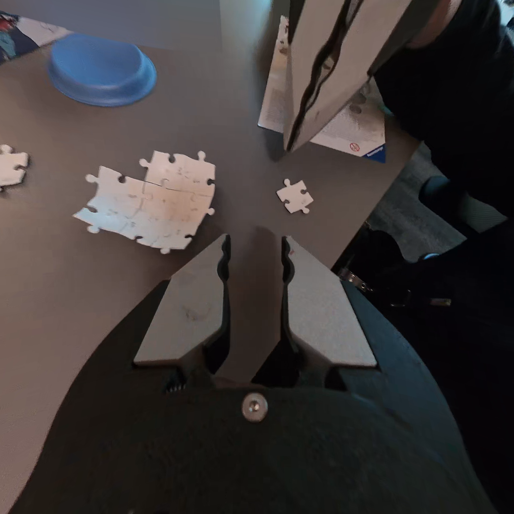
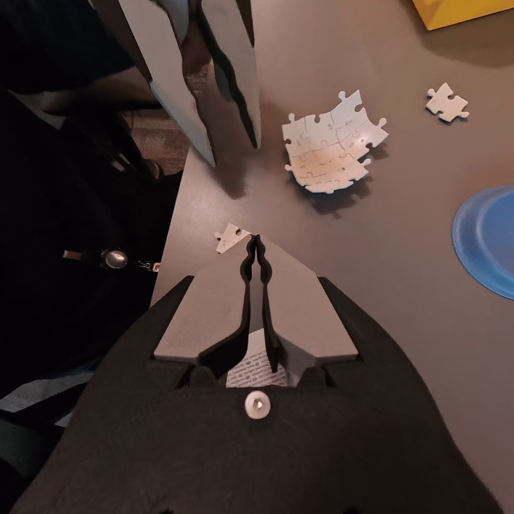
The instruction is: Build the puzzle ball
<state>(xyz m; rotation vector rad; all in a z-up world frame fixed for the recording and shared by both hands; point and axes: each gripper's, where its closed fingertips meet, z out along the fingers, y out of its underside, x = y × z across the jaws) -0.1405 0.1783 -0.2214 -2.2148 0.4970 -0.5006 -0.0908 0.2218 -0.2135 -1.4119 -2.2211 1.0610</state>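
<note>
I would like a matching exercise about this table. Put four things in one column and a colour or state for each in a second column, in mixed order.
Things:
1. left hand-held gripper
2. right hand-held gripper
3. joined puzzle section
4. round dish

Colours or states:
A. blue
B. open
C. white, curved, made of several pieces
D. shut

Right pairs: 1-B, 2-D, 3-C, 4-A
</note>
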